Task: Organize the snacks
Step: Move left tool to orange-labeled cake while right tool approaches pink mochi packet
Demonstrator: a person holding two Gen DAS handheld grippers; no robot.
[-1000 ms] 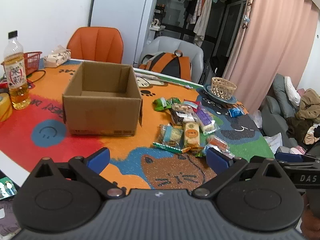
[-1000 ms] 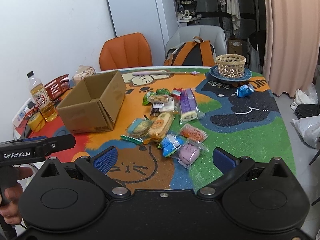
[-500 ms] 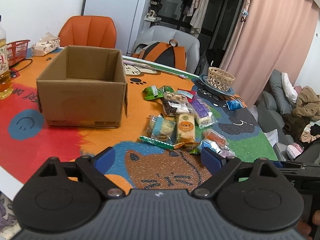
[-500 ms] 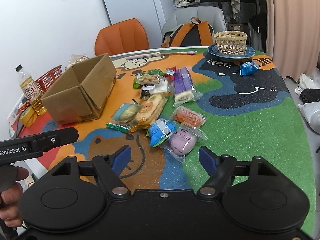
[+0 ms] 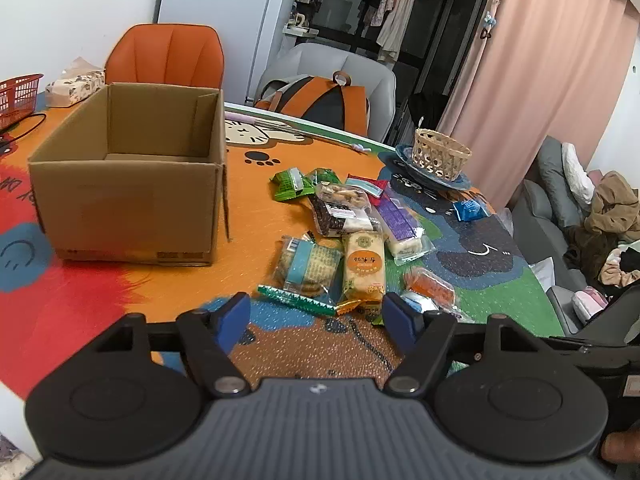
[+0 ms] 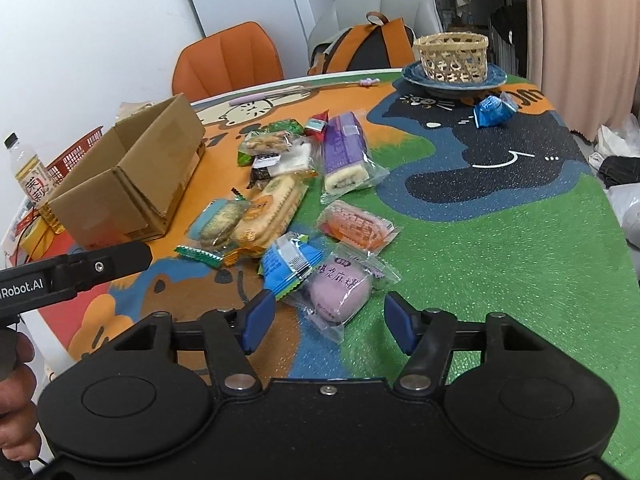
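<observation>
Over the snack pile (image 6: 288, 204), both closer and lower than a second ago; left gripper (image 5: 316, 316) and right gripper (image 6: 326, 318) jaws narrowing, nothing gripped — first picks for the box (image 5: 124, 200) imminent.

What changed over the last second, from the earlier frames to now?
Both hand-held grippers came forward and down toward the snack pile. The left hand-held gripper nears the orange-labelled cracker pack; the right hand-held gripper nears the purple mochi pack. Both sets of jaws are narrower and closing, with nothing gripped yet. The snacks and the empty cardboard box stayed put.
</observation>
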